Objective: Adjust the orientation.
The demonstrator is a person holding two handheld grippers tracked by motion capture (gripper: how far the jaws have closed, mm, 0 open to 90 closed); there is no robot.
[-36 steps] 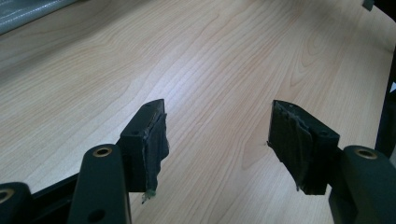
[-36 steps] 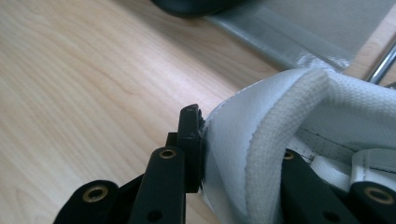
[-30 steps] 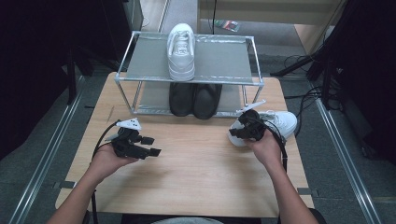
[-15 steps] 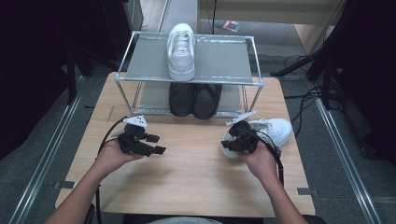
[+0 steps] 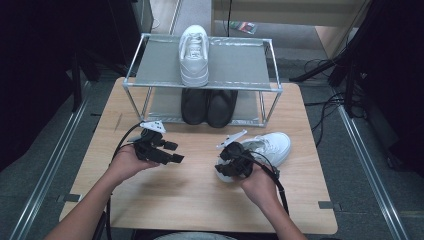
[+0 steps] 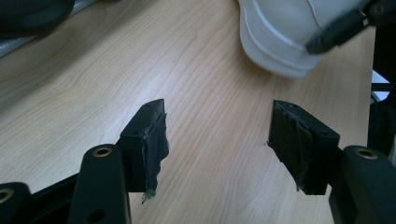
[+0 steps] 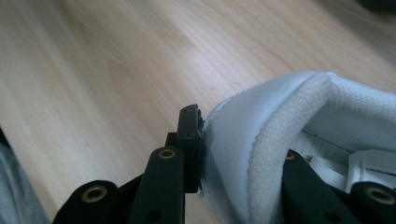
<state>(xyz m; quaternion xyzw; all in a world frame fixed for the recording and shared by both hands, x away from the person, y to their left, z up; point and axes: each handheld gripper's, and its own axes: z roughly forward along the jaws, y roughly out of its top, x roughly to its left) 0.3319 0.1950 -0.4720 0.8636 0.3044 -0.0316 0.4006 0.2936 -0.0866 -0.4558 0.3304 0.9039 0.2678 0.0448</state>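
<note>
My right gripper (image 5: pixel 231 161) has its jaws clamped on the heel collar of the white shoe (image 5: pixel 267 147) (one jaw inside, one outside). The shoe lies on the desk (image 5: pixel 190 200) toward its right edge, toe pointing right and away. My left gripper (image 5: pixel 159 149) hovers nearby, jaws open and empty, aimed at that heel.

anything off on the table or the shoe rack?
One oddity: a white lace-up sneaker lies off the metal two-tier shoe rack, angled on the wooden table, heel wall clamped in the right gripper. Its match sits alone on the top shelf. The left gripper has frayed pad tape.
</note>
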